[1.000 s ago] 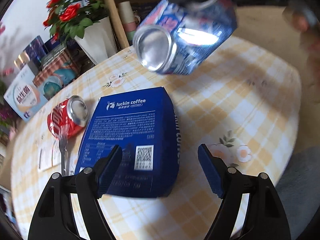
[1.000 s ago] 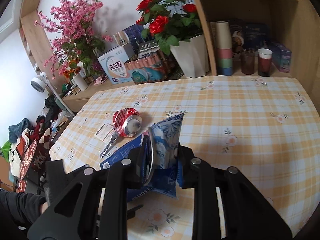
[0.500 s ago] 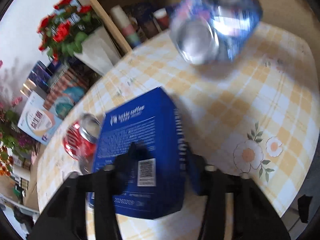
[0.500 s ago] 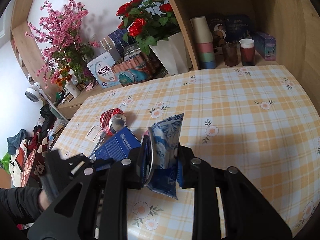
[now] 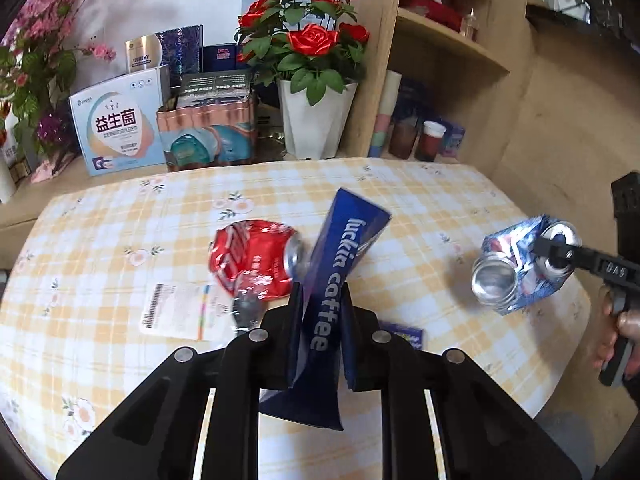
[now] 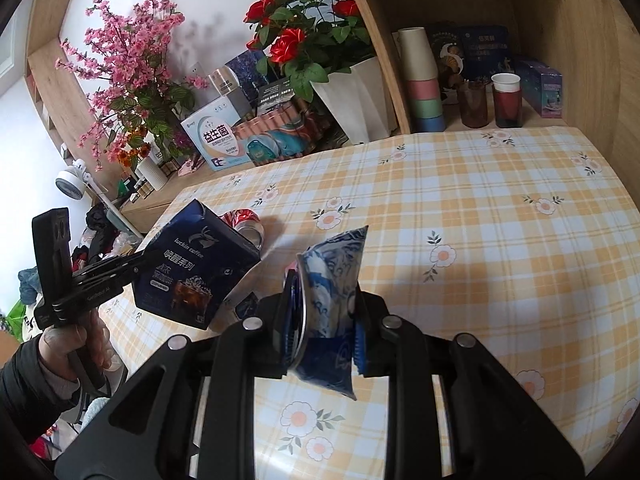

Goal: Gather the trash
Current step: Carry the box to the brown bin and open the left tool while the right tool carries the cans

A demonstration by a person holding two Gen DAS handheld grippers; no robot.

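A dark blue luckin coffee box (image 5: 340,264) hangs tilted above the checked table (image 5: 420,208). My left gripper (image 5: 322,304) is closing its jaws on the box, and the pads press its two sides. The right wrist view shows the same box (image 6: 196,272) raised at the left. My right gripper (image 6: 322,320) is shut on a crushed blue can (image 6: 332,276), which it holds above the table; the left wrist view has this can (image 5: 516,276) at the right. A crushed red can (image 5: 252,260) lies on the table behind the box.
A paper slip (image 5: 176,316), a metal utensil (image 5: 244,312) and a small blue packet (image 5: 404,332) lie on the cloth. A white pot of red roses (image 5: 316,120), boxes and a shelf with stacked cups (image 6: 420,80) and glasses (image 6: 506,102) line the far edge.
My left gripper closed on the coffee box, then lifted it off the table and rolled it onto its edge. The right gripper kept still with the blue can.
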